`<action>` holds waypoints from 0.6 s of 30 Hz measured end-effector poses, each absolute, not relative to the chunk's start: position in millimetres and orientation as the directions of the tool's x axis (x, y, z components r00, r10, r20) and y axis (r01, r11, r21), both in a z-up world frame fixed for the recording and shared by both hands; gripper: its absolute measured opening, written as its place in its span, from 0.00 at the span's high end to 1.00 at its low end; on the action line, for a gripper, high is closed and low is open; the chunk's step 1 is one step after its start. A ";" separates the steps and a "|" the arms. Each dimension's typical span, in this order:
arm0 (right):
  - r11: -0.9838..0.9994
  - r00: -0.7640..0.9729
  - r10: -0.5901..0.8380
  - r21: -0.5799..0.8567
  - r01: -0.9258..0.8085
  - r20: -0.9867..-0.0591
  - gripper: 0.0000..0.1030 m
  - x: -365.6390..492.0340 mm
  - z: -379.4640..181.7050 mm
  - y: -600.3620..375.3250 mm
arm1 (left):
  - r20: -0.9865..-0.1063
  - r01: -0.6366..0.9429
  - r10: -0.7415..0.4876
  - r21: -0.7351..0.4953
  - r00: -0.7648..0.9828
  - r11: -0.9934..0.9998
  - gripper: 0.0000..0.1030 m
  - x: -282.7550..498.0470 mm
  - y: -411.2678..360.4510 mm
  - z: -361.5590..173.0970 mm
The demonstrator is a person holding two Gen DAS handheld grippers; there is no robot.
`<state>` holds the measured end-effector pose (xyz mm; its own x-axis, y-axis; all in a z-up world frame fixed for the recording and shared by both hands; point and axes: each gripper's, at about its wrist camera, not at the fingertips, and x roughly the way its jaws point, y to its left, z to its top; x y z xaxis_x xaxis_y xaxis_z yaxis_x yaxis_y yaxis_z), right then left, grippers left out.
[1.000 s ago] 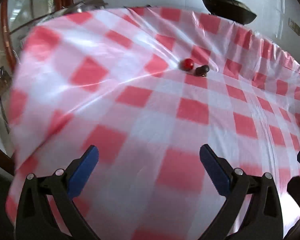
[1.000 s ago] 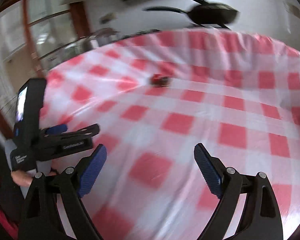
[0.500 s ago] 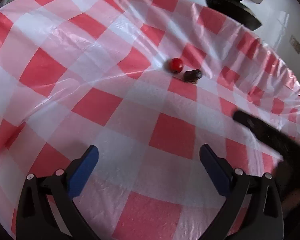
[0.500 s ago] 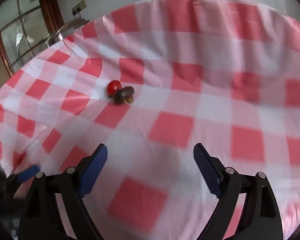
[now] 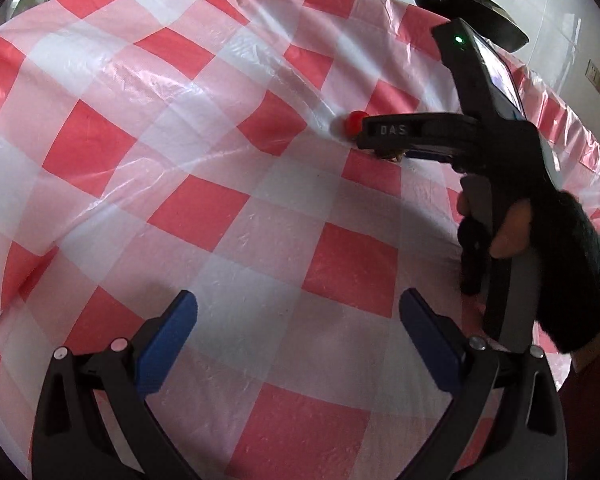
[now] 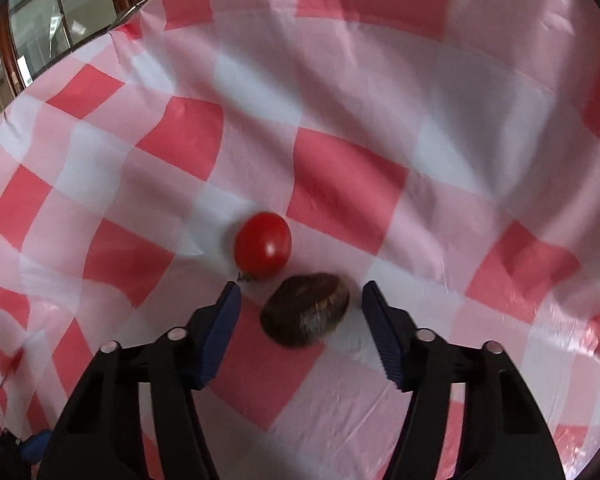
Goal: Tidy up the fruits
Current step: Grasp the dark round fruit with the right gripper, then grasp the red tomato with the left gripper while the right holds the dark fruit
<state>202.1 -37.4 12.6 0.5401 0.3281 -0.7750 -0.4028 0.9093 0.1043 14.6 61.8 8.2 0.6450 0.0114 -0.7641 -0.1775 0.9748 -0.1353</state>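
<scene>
A red cherry tomato lies on the red-and-white checked tablecloth. Just beside it sits a dark brown oval fruit. My right gripper straddles the brown fruit and its jaws are closing, with a gap still showing at each blue pad. In the left wrist view the tomato peeks out past the right gripper's black finger, which hides most of the brown fruit. My left gripper hangs open over bare cloth, well short of both fruits.
A hand in a dark sleeve holds the right gripper. A black lidded pan sits beyond the table's far edge. A wood-framed window is at the back left. The cloth is wrinkled.
The right gripper swept across the table to the two fruits and its jaws narrowed around the brown one. It came into the left wrist view. The left gripper drifted slightly, then held still.
</scene>
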 end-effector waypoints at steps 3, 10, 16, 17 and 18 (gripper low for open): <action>0.916 0.560 0.282 0.046 -0.398 -0.779 0.61 189.5 13.5 -40.9 | -0.762 -0.183 0.011 -0.142 0.647 0.973 0.02 13.4 63.9 7.7; 0.933 0.647 0.359 0.245 -0.263 -0.673 0.61 115.8 29.2 -137.4 | -0.764 -0.183 0.012 -0.138 0.645 0.973 0.02 14.7 63.8 7.3; 0.941 0.719 0.277 0.330 -0.070 -0.637 0.61 87.8 24.9 -213.3 | -0.767 -0.177 0.012 -0.132 0.641 0.975 0.02 17.5 62.6 6.9; 0.936 0.725 0.270 0.350 -0.043 -0.633 0.61 86.4 23.8 -221.5 | -0.768 -0.174 0.011 -0.130 0.640 0.976 0.02 17.5 62.4 6.8; 0.926 0.731 0.266 0.377 -0.012 -0.629 0.61 85.3 21.7 -231.5 | -0.771 -0.169 0.009 -0.128 0.637 0.977 0.02 18.0 61.8 6.2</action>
